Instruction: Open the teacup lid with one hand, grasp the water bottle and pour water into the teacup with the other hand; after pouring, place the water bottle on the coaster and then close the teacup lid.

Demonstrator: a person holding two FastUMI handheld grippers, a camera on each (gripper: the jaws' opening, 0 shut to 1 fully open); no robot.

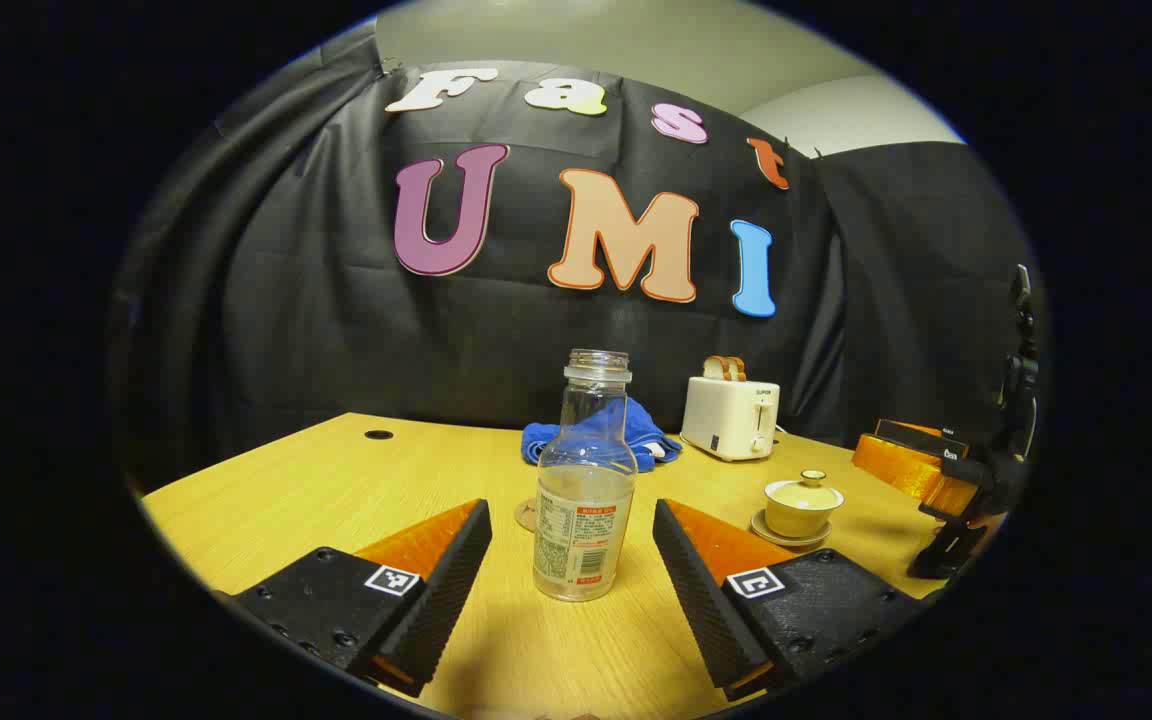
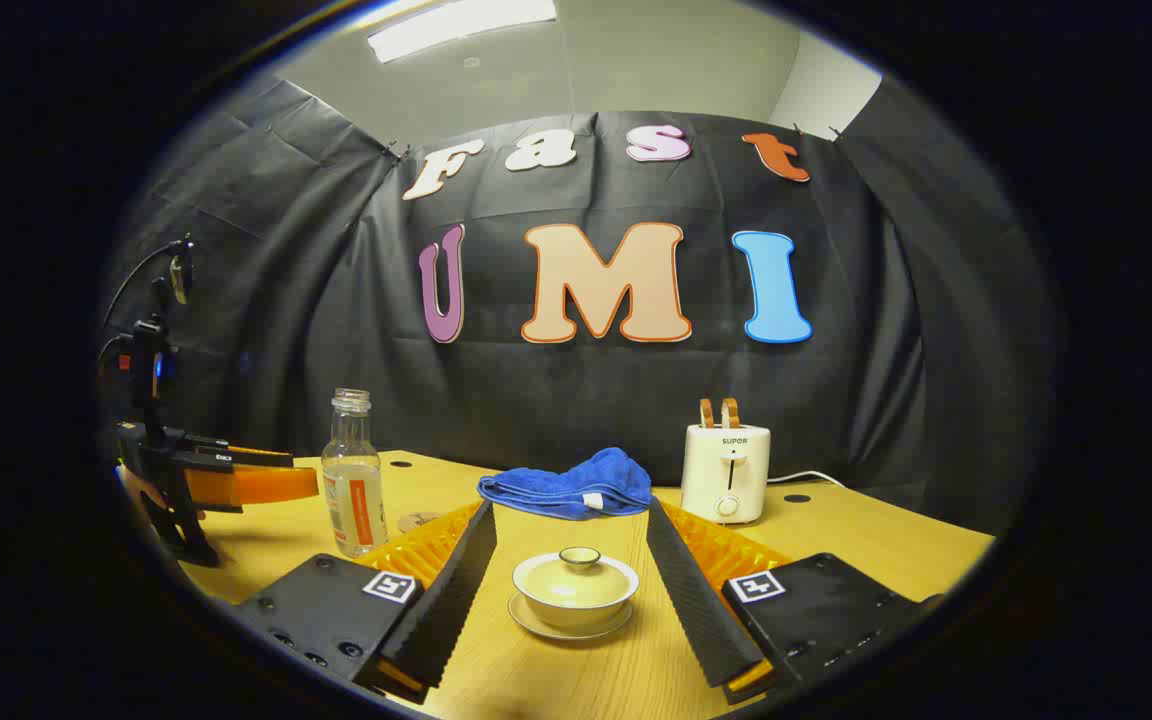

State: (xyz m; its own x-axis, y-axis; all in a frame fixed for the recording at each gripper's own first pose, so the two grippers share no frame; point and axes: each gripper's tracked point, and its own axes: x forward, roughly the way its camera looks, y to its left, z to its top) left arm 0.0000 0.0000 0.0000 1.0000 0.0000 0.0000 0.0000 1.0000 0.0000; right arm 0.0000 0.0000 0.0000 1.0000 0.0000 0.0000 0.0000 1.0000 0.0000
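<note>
a: the pale yellow lidded ceramic teacup point(image 2: 575, 587) sits on its saucer between the right gripper point(image 2: 572, 580)'s wide-open fingers, nothing held. likely lined up for the lid.

b: and the clear plastic water bottle point(image 1: 584, 490), uncapped, stands between the left gripper point(image 1: 572, 560)'s open fingers, untouched. round coaster point(image 1: 526, 515) just behind it.

a: count: one cup, one bottle, one coaster, one blue cloth point(image 2: 569, 482), one white toaster point(image 2: 727, 470) far right.

A crumpled blue towel point(image 2: 568, 484) is seen beside a white toaster point(image 2: 726, 470) loaded with bread, on a wooden table point(image 2: 866, 525).
</note>
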